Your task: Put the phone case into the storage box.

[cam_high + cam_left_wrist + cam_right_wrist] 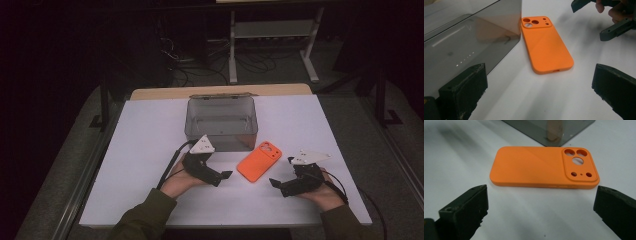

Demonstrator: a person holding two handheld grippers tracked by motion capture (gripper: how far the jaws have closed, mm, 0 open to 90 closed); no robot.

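L black two-jaw gripper (226, 175) and R black two-jaw gripper (274, 183): both jaws spread wide, nothing held, resting low on white table (140, 165). Flat orange silicone phone case (259, 160) lies between them, camera end at 12 o'clock, just beside the smoky transparent plastic box (221, 121) at 11.

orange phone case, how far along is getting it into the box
Done: the grey box sits open and looks empty. In hand: nothing is gripped; the left gripper and right gripper flank the orange phone case, jaws open. Left: grasping the case, which lies flat on the table beside the box, and probably placing it inside.
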